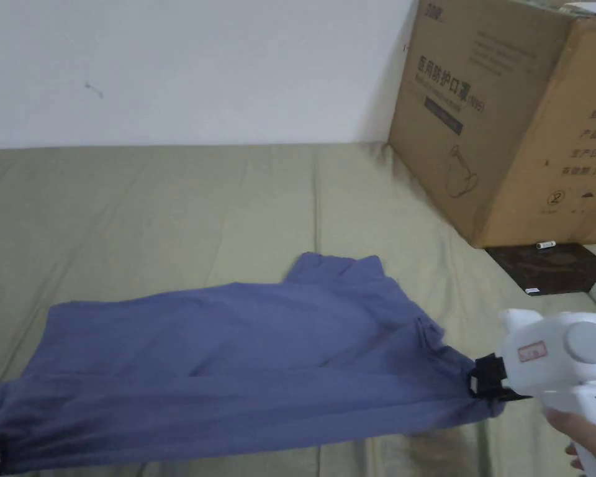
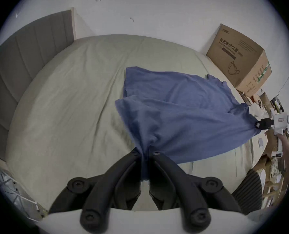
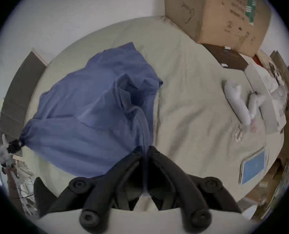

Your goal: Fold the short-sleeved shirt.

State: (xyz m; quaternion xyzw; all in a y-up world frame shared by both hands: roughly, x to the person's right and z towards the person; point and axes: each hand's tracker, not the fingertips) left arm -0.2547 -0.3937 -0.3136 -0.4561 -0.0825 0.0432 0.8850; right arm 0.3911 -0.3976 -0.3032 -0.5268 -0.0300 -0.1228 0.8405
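Stretched low across the middle of the head view, the blue short-sleeved shirt (image 1: 241,366) lies over the olive-green bed (image 1: 166,205), its far part resting on the sheet and its near edge pulled taut from lower left to lower right. At the lower right of that view the right gripper (image 1: 486,382) has its black jaws closed on the shirt's bunched corner, with a hand (image 1: 585,438) on its white handle. In the left gripper view, the left gripper (image 2: 144,155) sits at bottom centre, jaws pressed together on a gathered pinch of blue cloth. Both corners are lifted slightly off the sheet. Beyond the shirt, at the upper right of the head view, a large cardboard box (image 1: 508,118) stands against the white wall (image 1: 185,68).
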